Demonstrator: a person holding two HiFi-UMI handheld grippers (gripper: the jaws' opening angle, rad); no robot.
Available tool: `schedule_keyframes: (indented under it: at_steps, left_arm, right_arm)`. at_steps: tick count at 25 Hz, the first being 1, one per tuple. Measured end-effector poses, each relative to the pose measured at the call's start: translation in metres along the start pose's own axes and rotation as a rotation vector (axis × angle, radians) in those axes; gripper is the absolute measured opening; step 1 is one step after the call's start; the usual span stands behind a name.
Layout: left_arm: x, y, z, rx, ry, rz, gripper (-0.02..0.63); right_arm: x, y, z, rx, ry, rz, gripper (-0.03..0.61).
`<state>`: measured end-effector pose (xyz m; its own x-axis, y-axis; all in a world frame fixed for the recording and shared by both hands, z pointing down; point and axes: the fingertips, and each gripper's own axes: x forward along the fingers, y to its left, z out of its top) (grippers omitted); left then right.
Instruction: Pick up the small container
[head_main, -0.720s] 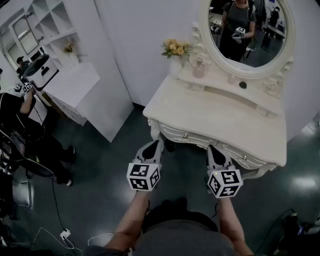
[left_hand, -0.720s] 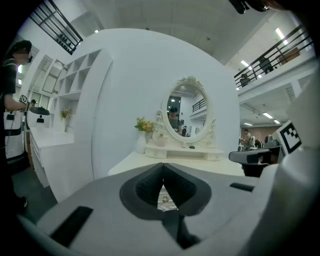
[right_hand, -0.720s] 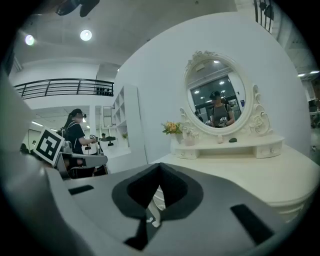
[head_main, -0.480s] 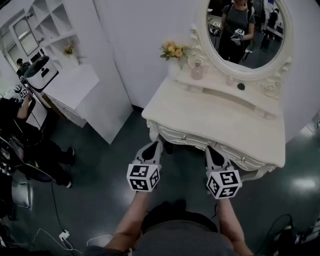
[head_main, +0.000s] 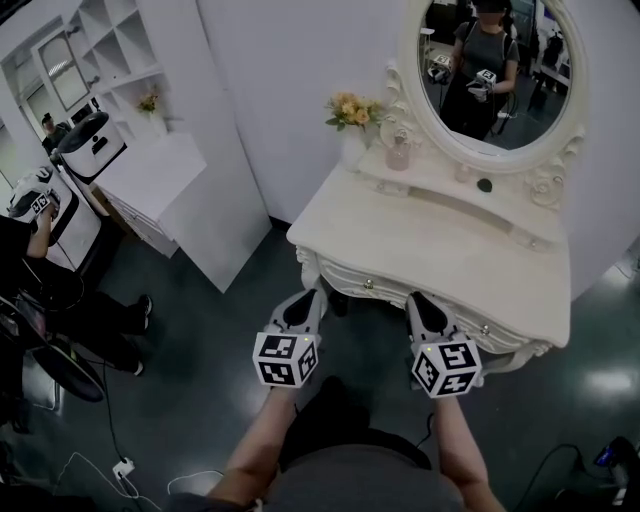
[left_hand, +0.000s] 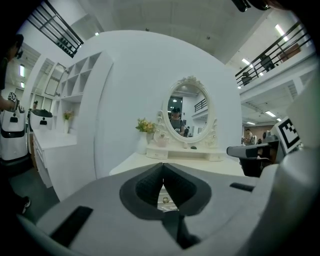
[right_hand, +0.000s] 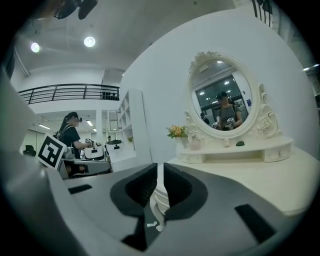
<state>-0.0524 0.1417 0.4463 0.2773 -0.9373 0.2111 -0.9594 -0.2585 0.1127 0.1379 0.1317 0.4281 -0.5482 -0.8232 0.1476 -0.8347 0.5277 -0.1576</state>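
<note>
On the raised back shelf of the cream dressing table (head_main: 450, 245), below the oval mirror (head_main: 490, 70), stand a pink bottle (head_main: 399, 152), a small pale jar (head_main: 462, 172) and a small dark object (head_main: 485, 184). I cannot tell which of them is the small container. In the right gripper view they show as the pink bottle (right_hand: 195, 142), the pale jar (right_hand: 226, 143) and the dark object (right_hand: 240, 143). My left gripper (head_main: 310, 292) and right gripper (head_main: 416, 296) hover at the table's front edge, well short of the shelf. Both are shut and hold nothing.
A vase of yellow flowers (head_main: 352, 110) stands at the shelf's left end. To the left are a white counter (head_main: 160, 175) with shelving (head_main: 90, 50) above it, and a seated person (head_main: 40, 270) with a white robot (head_main: 85, 140). Cables lie on the dark floor (head_main: 200, 390).
The head view has tipped up a little, so the mirror now shows more of the person and both grippers. Both grippers have edged slightly closer to the table front, still shut.
</note>
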Motion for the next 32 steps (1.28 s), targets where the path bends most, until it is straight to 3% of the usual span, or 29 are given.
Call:
schedule_keyframes:
  at_steps: [12,32]
  left_arm:
    - [0.042,0.022,0.01,-0.003,-0.005,-0.012,0.006]
    - [0.208,0.121,0.039,-0.055,0.036,-0.073,0.006]
  right_arm:
    - [0.044,-0.012,0.013,0.025,0.006,0.014,0.152]
    - [0.216,-0.072,0.043,0.046,0.043,-0.064,0.184]
